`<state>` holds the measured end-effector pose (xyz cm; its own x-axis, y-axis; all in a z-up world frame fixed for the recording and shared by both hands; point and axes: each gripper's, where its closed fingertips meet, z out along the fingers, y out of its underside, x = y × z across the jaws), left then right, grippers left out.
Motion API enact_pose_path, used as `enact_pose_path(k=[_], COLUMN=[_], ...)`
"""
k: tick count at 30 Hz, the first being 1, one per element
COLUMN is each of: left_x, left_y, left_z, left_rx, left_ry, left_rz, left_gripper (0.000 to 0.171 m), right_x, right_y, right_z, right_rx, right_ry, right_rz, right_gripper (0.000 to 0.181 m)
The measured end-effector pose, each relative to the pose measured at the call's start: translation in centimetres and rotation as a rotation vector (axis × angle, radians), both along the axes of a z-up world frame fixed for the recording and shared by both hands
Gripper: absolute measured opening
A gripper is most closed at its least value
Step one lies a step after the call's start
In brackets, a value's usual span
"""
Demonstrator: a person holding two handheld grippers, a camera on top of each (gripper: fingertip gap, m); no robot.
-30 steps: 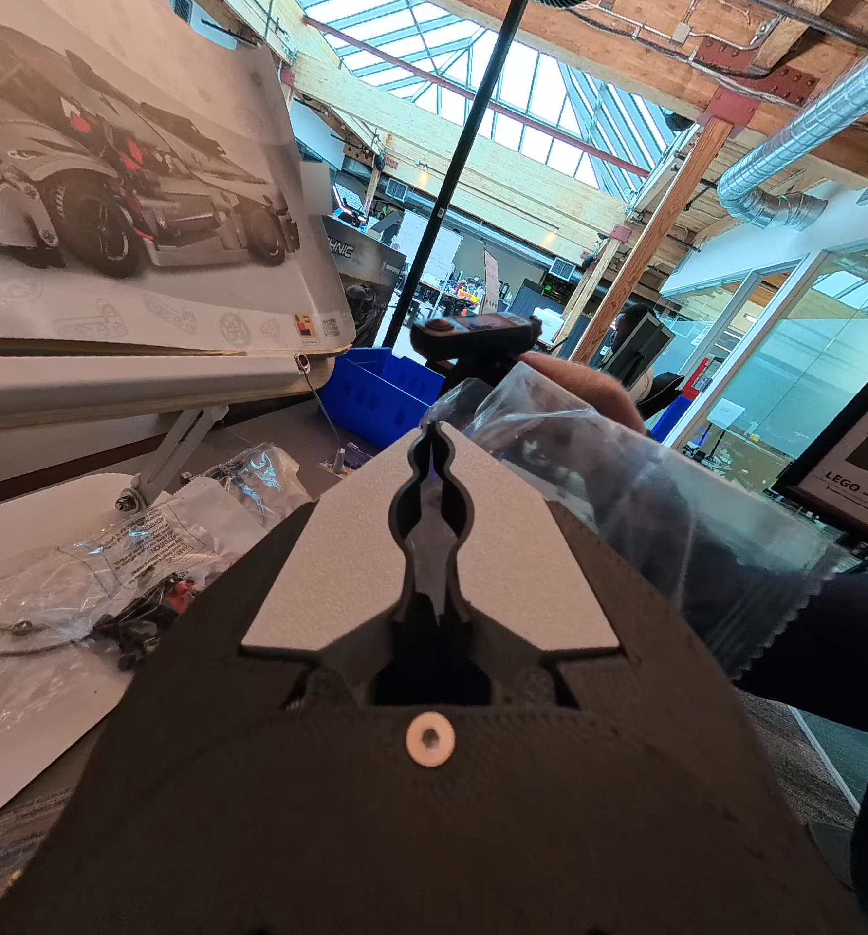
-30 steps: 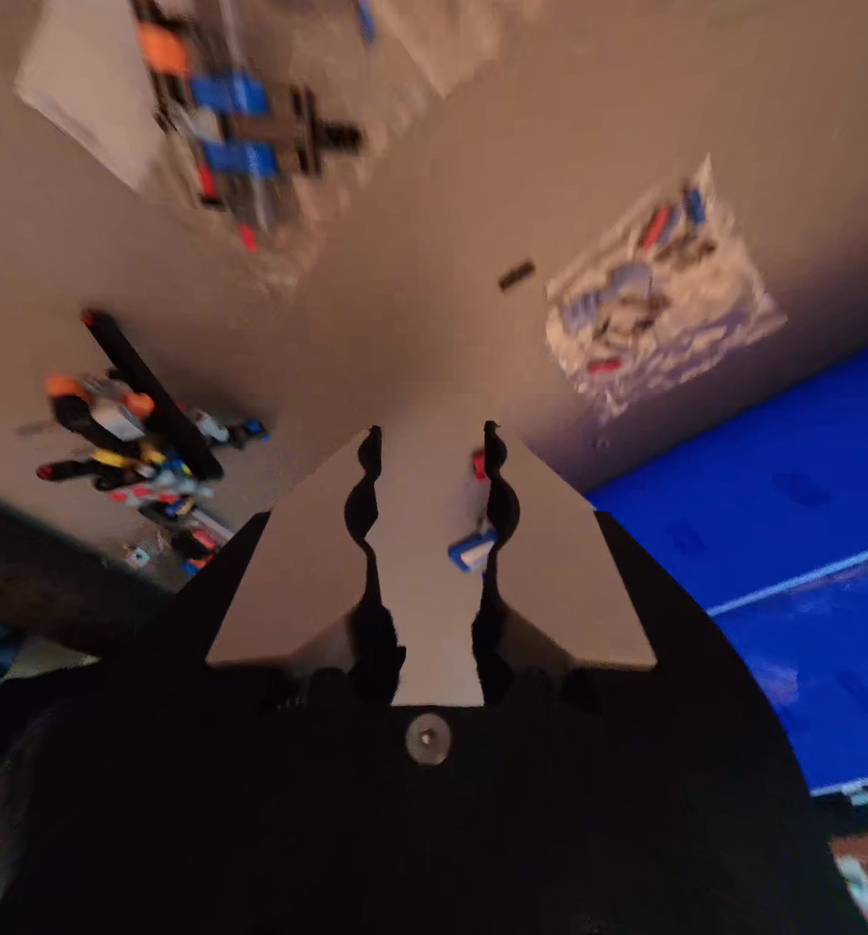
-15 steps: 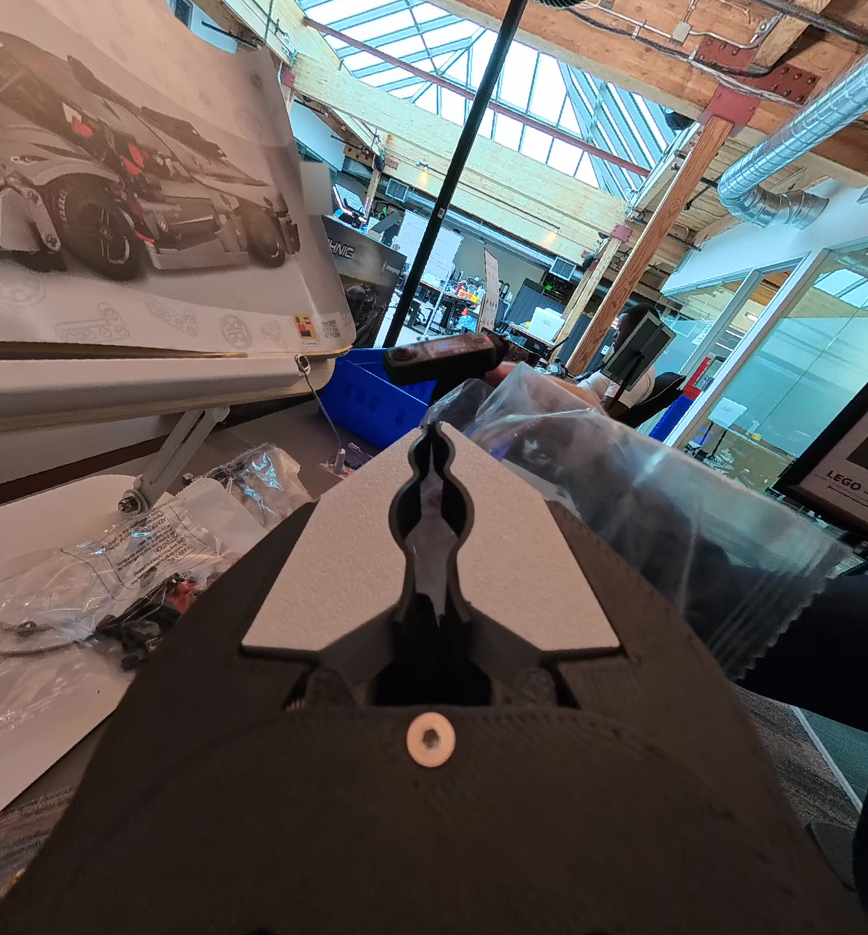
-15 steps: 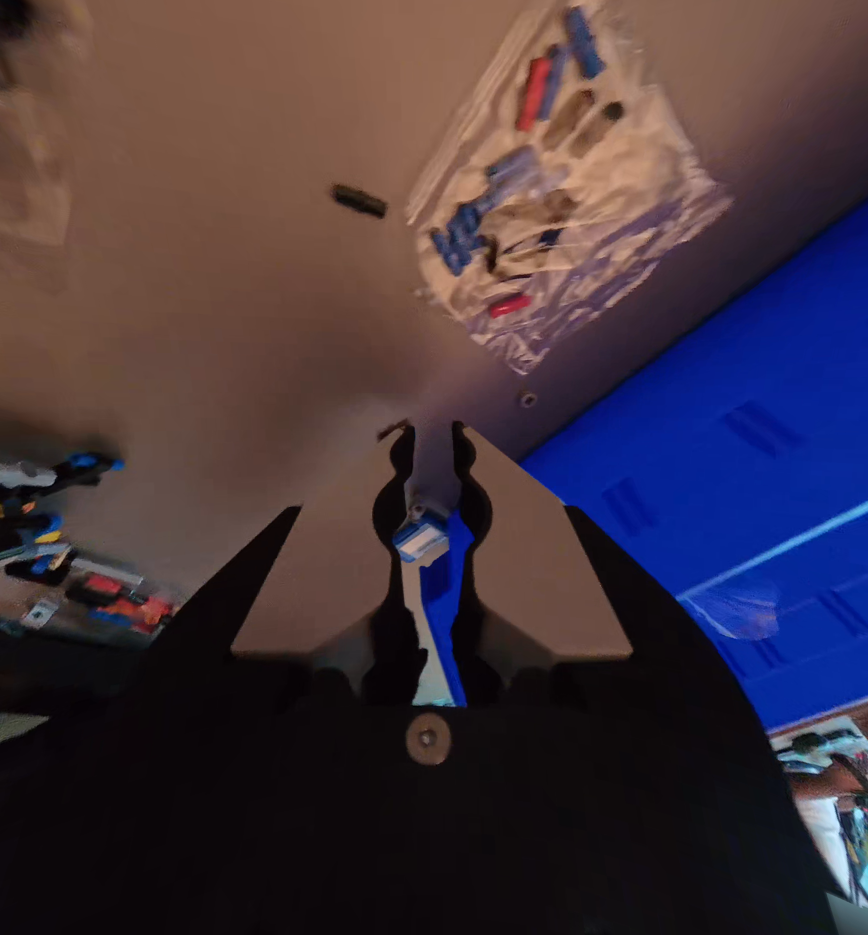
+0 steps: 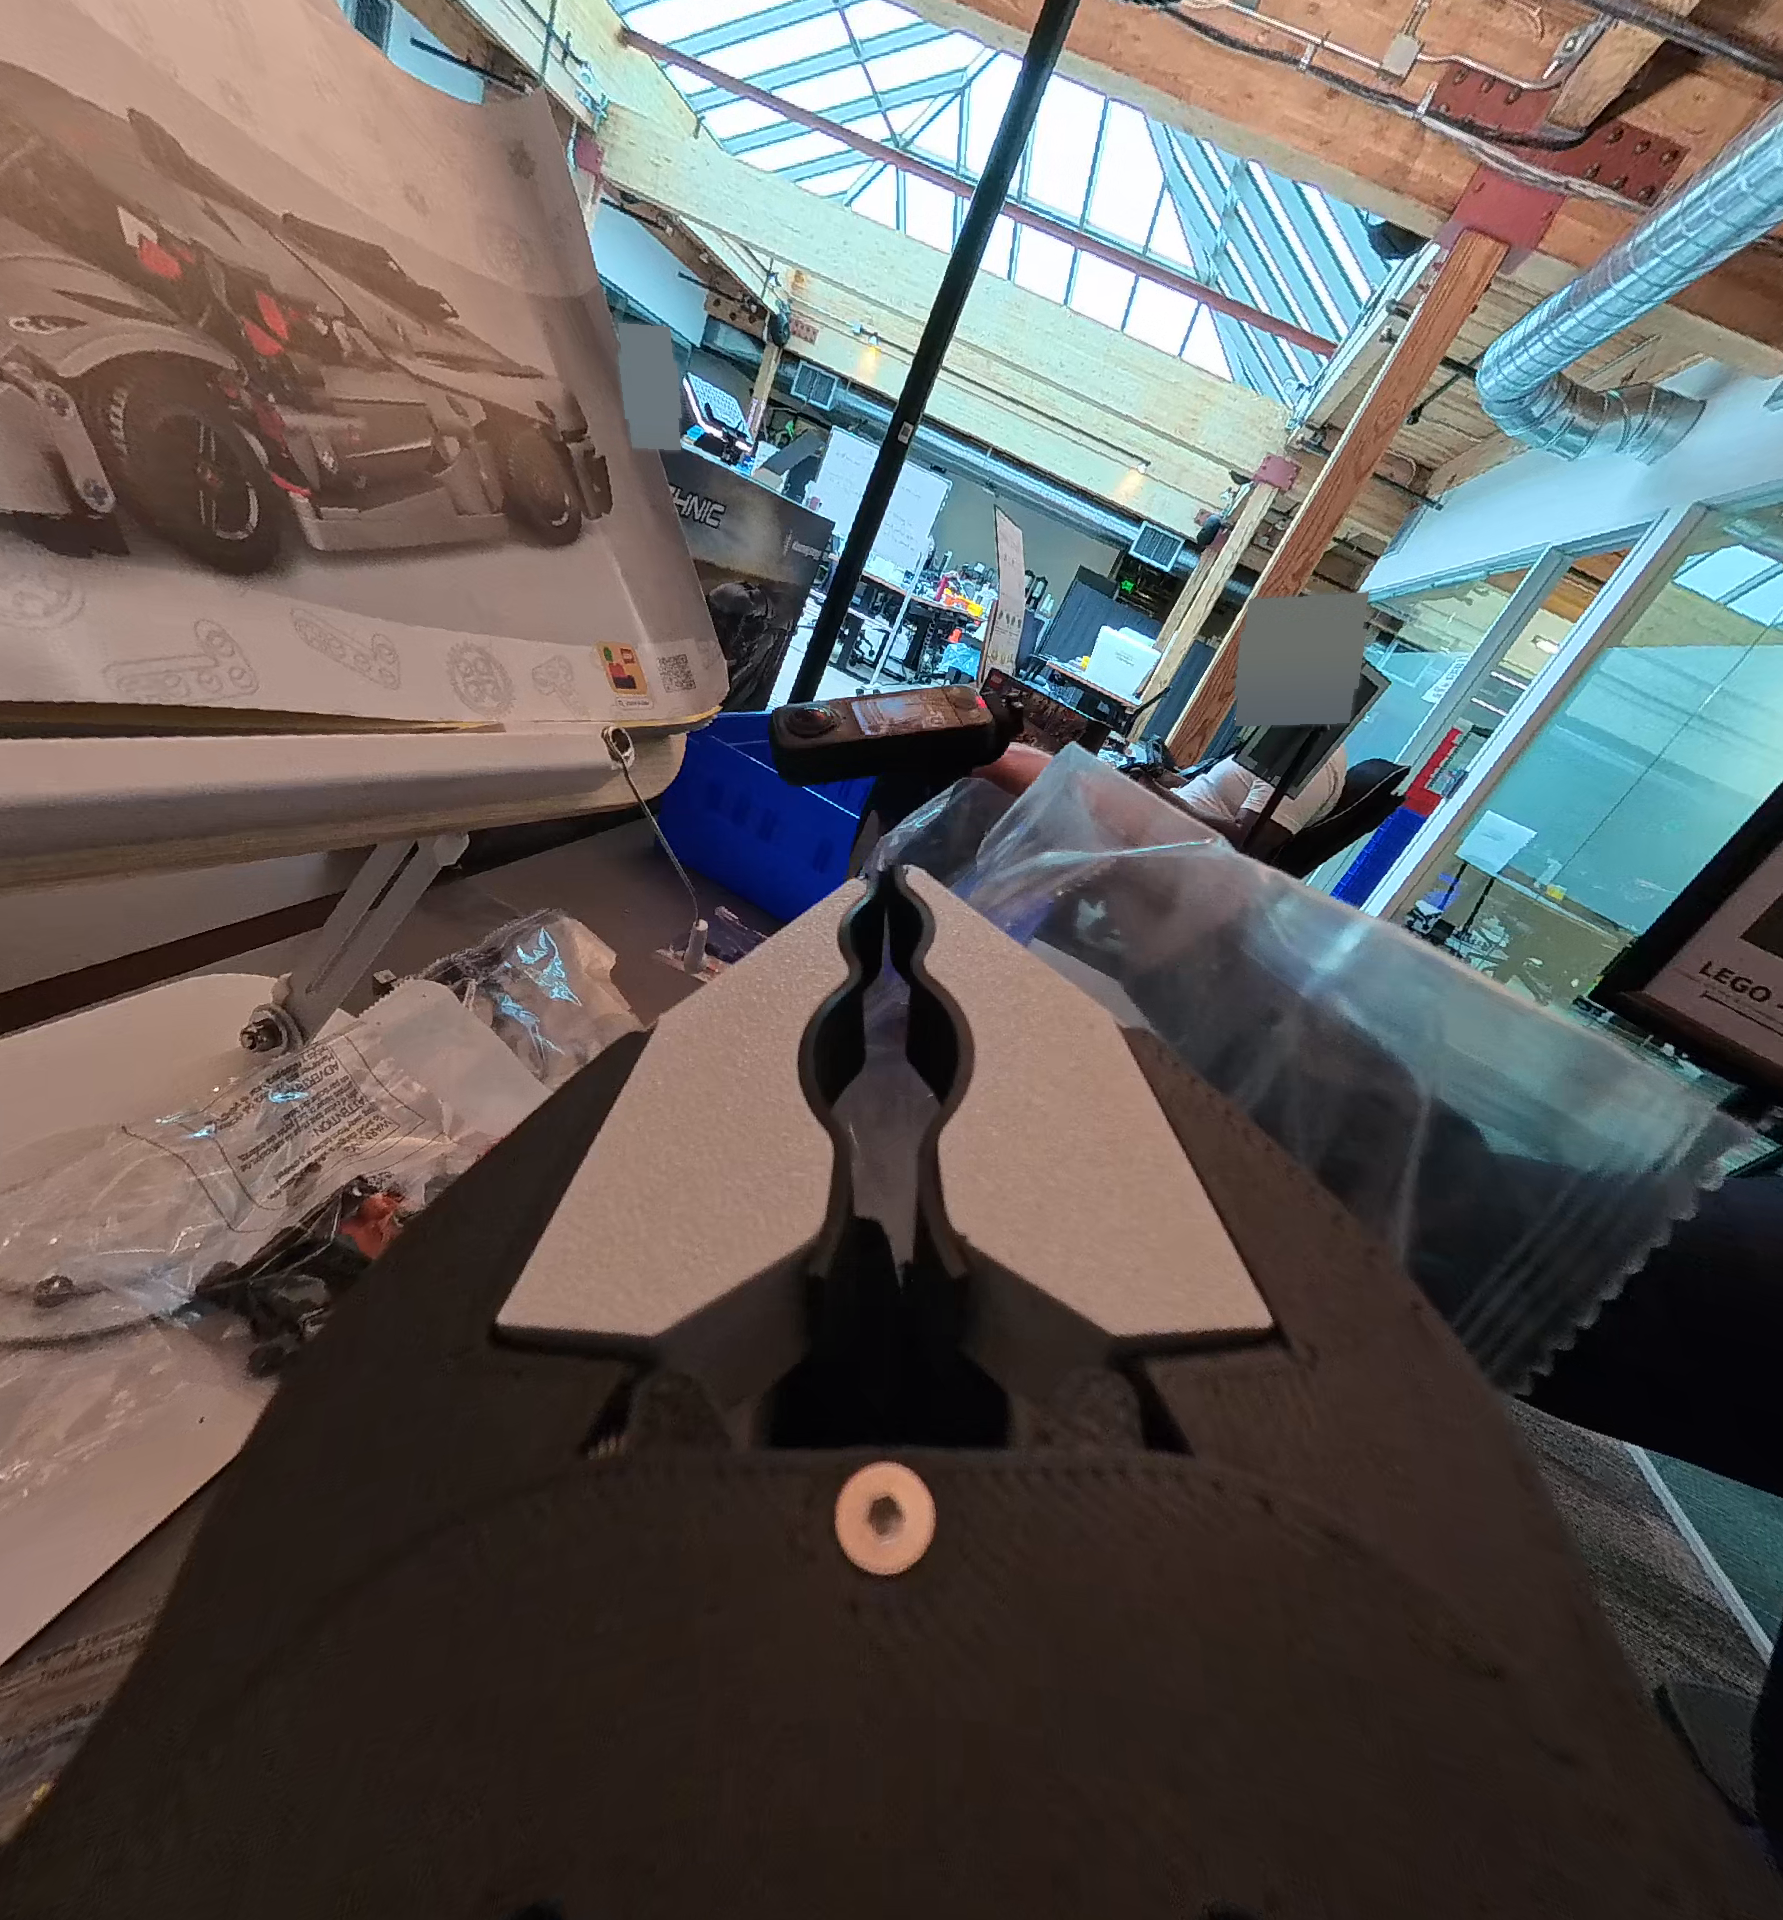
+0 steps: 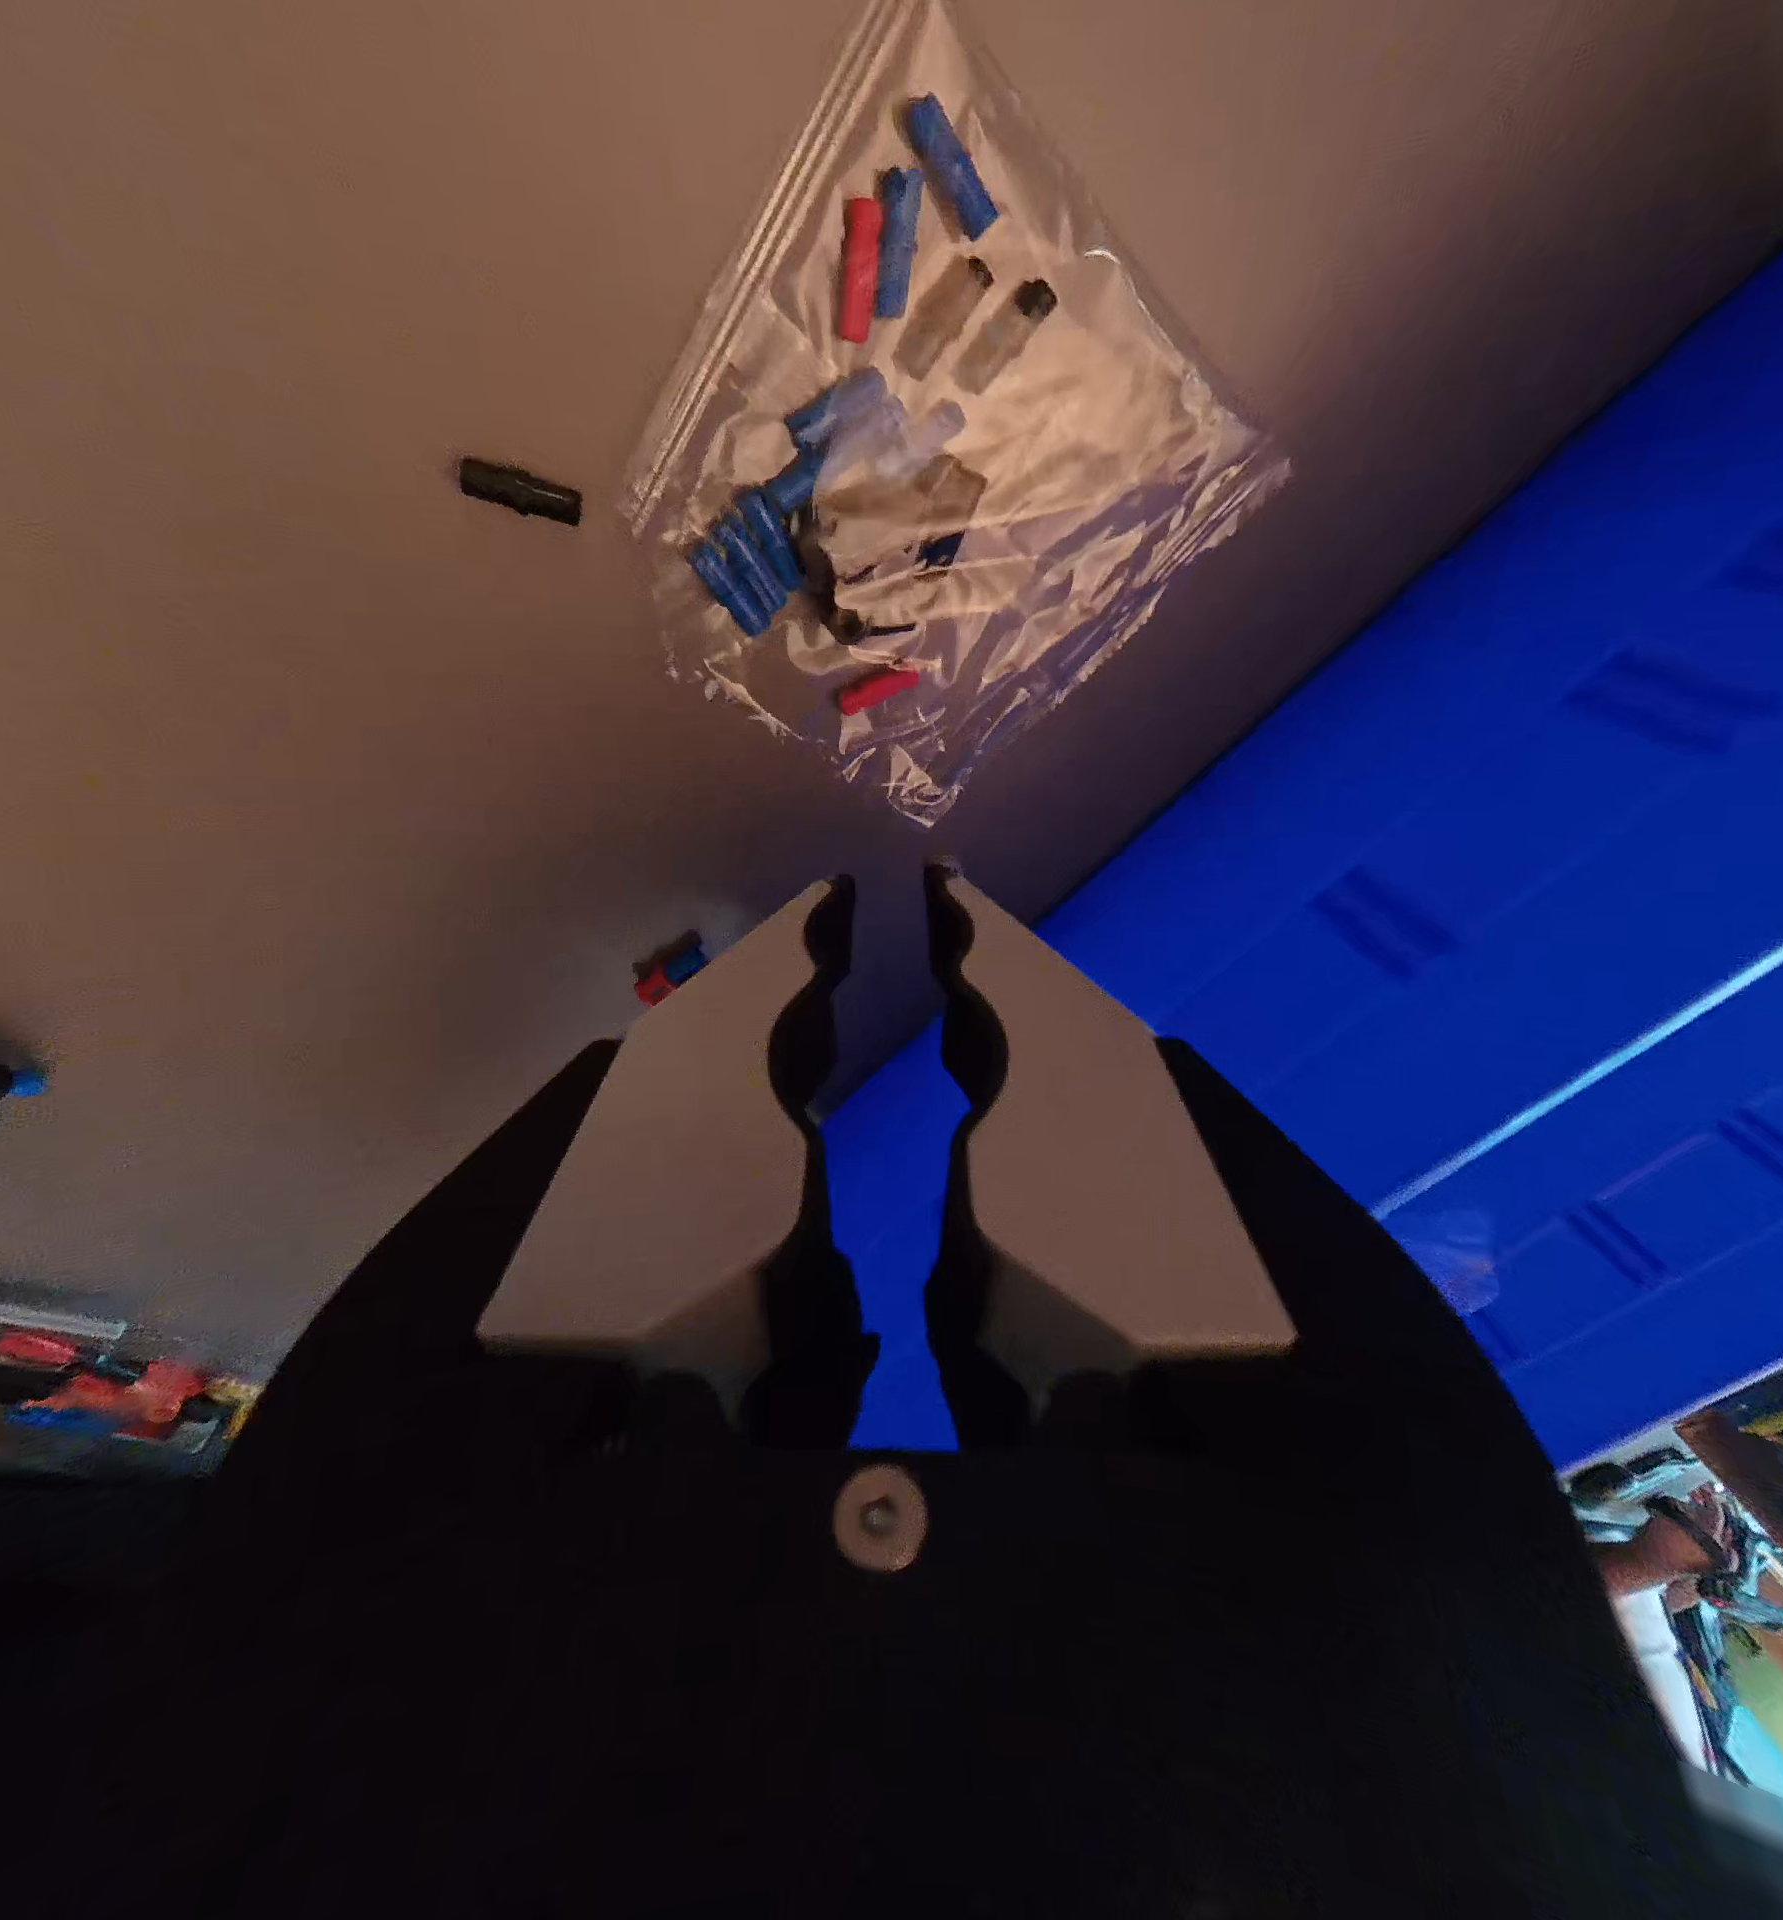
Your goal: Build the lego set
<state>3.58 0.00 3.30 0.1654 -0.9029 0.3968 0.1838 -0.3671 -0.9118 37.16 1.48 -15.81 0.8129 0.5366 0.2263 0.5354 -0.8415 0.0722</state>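
Left gripper (image 5: 892,904): pinching a clear plastic bag (image 5: 1334,1049), tilting upward.
Right gripper (image 6: 889,883): pointing down at table (image 6: 243,520), slightly parted, gripping nothing.
Right view only: bag of pins (image 6: 928,457).

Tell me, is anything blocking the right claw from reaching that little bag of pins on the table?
Nothing visible does. The right gripper is open and empty, and only bare table lies between it and the bag of pins. The blue bin sits off to the side.
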Motion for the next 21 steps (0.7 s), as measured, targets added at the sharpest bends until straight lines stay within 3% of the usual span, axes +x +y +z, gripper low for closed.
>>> enact_pose_path(k=[21], left_x=[0.2], left_y=[-0.1], left_z=[-0.2], left_rx=[-0.003], left_ry=[0.007], left_rz=[-0.007], left_gripper=[0.000], right_x=[2.1], right_y=[-0.4], right_z=[-0.8], right_rx=[-0.021], right_ry=[0.033], right_rz=[-0.074], right_gripper=[0.025])
